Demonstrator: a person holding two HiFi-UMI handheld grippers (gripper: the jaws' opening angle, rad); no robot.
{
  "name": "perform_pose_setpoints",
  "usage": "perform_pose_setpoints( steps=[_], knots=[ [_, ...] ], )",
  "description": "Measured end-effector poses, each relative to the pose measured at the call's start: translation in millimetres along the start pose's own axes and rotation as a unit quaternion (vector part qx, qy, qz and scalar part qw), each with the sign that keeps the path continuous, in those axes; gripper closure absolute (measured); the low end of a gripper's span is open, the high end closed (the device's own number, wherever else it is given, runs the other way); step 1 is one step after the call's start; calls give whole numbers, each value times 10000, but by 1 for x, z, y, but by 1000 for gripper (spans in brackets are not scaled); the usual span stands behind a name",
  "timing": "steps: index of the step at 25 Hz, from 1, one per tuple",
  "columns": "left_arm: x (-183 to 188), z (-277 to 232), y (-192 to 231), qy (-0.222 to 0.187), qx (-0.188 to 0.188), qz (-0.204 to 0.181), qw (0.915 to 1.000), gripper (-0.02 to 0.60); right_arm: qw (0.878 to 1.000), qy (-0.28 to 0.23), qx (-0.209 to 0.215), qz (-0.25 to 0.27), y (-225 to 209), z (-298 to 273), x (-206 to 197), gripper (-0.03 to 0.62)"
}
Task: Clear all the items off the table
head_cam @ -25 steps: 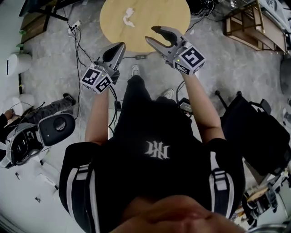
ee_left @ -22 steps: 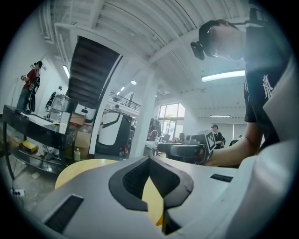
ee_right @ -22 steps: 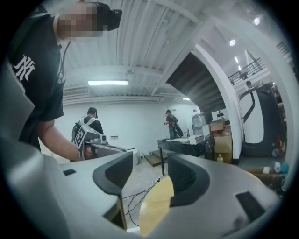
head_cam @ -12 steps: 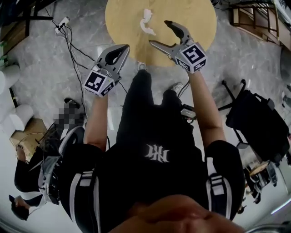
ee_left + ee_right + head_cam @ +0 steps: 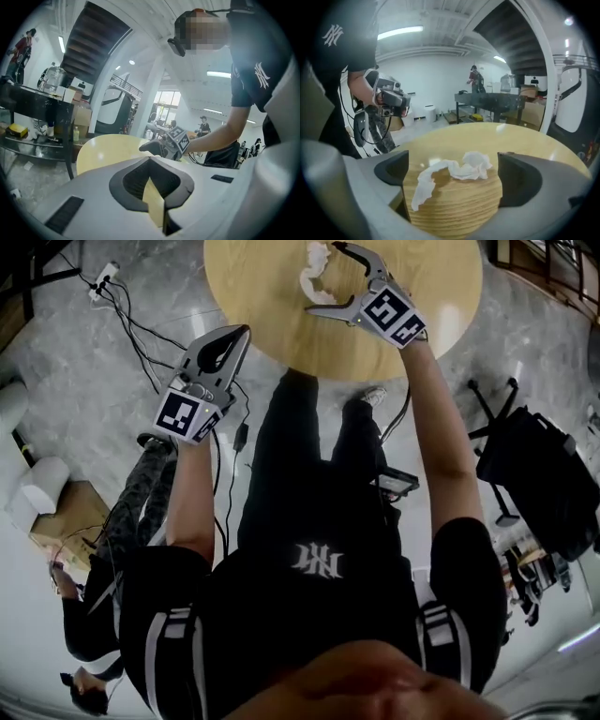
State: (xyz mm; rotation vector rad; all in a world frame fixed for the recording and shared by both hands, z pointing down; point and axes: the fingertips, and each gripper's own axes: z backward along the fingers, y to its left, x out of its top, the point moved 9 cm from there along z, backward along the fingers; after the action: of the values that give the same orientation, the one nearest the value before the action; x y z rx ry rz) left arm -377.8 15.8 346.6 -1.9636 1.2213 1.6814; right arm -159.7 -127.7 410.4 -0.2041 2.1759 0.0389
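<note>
A crumpled white tissue (image 5: pixel 310 261) (image 5: pixel 464 168) lies on the round wooden table (image 5: pixel 412 324) (image 5: pixel 487 140). My right gripper (image 5: pixel 323 279) (image 5: pixel 452 187) reaches over the table with its jaws spread wide. They have just been opening, and the tissue lies between them with neither pad pressing on it. My left gripper (image 5: pixel 244 331) (image 5: pixel 151 159) is shut with nothing in it. It hovers at the table's near left edge, and the table top (image 5: pixel 103 150) stretches ahead of it.
Cables and a power strip (image 5: pixel 105 273) trail over the grey floor left of the table. A black office chair (image 5: pixel 534 474) stands at the right. A person sits on the floor at the left (image 5: pixel 141 493), beside a cardboard box (image 5: pixel 66 512).
Both grippers have come forward and down to the table. The right one has opened from nearly shut to wide and now brackets the tissue. The left one has stayed shut.
</note>
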Motion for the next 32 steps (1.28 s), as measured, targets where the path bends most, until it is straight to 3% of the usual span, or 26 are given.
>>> perform_pose_setpoints(
  steps=[3, 7, 12, 15, 17, 18, 19, 22, 26, 32],
  knots=[
    [-9, -2, 4, 29, -52, 79, 10000, 571, 9989, 289, 292, 236, -4, -13, -10, 13],
    [-19, -4, 4, 102, -119, 161, 9997, 571, 9964, 471, 370, 604, -5, -22, -13, 13],
    [-19, -7, 1, 62, -196, 254, 9995, 571, 9952, 671, 437, 563, -12, -29, -19, 20],
    [-17, -8, 2, 43, -187, 224, 9996, 571, 9942, 710, 444, 674, -10, -29, -19, 126],
    [-15, -8, 5, 11, -171, 213, 9996, 571, 9940, 666, 354, 791, -9, -29, -16, 257],
    [-14, -8, 6, -18, -159, 213, 9996, 571, 9938, 649, 281, 863, -9, -29, -14, 369],
    [-13, -8, 7, -46, -146, 212, 9997, 571, 9935, 635, 222, 914, -9, -30, -12, 423],
    [-8, -8, 7, -98, -121, 167, 9997, 571, 9943, 541, 178, 905, -10, -30, -7, 465],
    [0, -12, -6, -153, -153, 41, 9998, 571, 9954, 279, 87, 917, -10, -16, 4, 476],
    [7, -39, -85, -141, -454, -200, 9987, 571, 9962, -562, -288, 597, 11, 72, 13, 476]
  ],
)
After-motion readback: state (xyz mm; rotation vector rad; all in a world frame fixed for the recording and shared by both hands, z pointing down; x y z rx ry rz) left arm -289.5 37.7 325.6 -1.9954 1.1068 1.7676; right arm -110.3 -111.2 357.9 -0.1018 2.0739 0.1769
